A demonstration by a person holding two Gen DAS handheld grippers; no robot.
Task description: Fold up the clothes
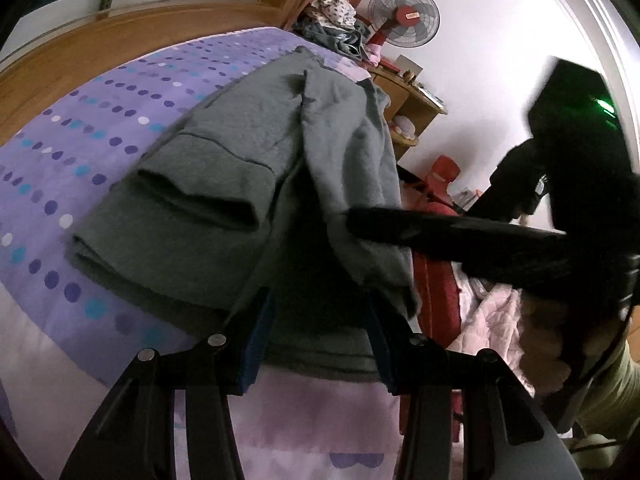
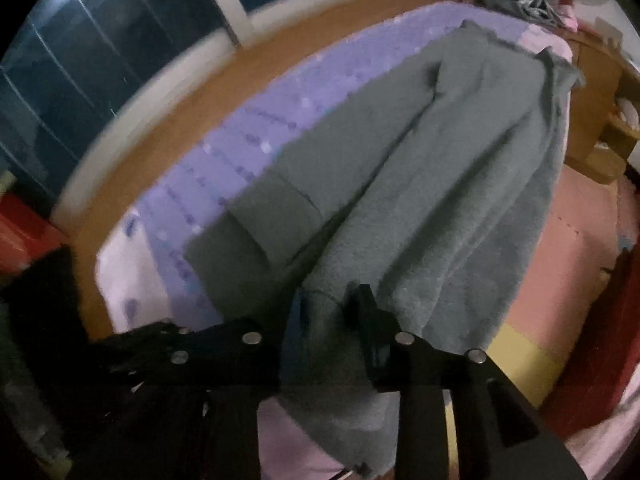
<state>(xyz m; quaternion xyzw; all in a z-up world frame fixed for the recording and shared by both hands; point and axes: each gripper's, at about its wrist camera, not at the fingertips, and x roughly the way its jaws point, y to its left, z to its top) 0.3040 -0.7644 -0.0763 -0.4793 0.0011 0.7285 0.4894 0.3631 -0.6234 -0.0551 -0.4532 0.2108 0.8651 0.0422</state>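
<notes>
A grey fleece garment [image 1: 256,168] lies lengthwise on the purple dotted bedspread [image 1: 80,152], one cuffed part folded at its left. My left gripper [image 1: 320,320] is at the garment's near hem, its fingers apart with the hem lying between them. My right gripper [image 2: 332,312] is closed on a raised fold of the same grey garment [image 2: 420,184], lifting its right side. The right gripper also shows in the left wrist view [image 1: 360,224] as a dark bar across the cloth's right edge.
A wooden bed frame [image 1: 100,48] curves along the far side under a dark window [image 2: 100,60]. A pile of clothes [image 1: 336,20] and a standing fan [image 1: 404,12] are at the bed's far end. Pink and red bedding [image 1: 480,312] lies to the right.
</notes>
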